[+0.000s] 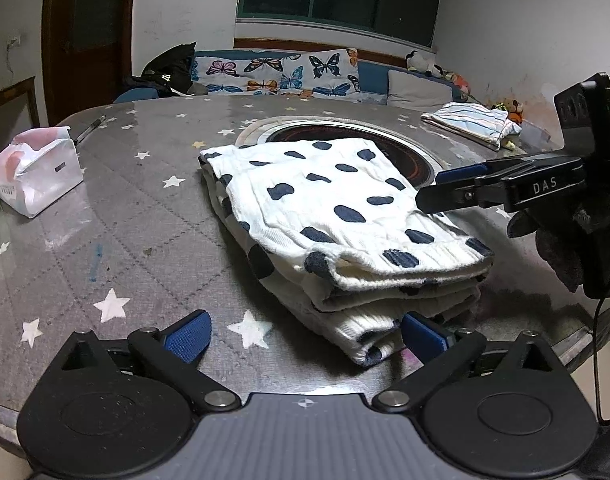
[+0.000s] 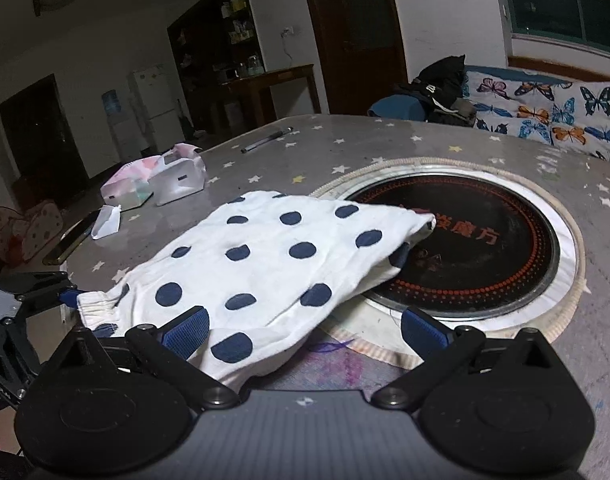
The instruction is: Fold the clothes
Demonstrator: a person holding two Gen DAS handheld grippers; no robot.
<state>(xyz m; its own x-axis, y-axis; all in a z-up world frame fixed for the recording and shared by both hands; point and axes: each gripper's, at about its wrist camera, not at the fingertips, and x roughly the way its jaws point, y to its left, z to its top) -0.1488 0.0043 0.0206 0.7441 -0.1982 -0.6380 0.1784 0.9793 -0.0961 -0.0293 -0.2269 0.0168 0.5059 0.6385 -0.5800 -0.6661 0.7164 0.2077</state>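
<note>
Folded spotted garment [image 1: 337, 216] overlaps cooktop [image 2: 485, 248] rim; table [image 1: 125, 216] leftward bare

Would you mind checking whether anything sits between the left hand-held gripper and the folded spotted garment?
Nothing visible does: the left hand-held gripper faces the spotted garment directly, its jaws open at the near edge.

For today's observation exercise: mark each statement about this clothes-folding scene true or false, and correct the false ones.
1. The spotted garment lies folded in layers on the table. True.
2. The left gripper is clamped on the garment. False: its jaws stand open.
3. The garment partly covers the round black cooktop. True.
4. The right gripper holds a pen. False: it is open and empty; the pen lies at the table's far edge.
5. A striped folded cloth lies farther back. True.
</note>
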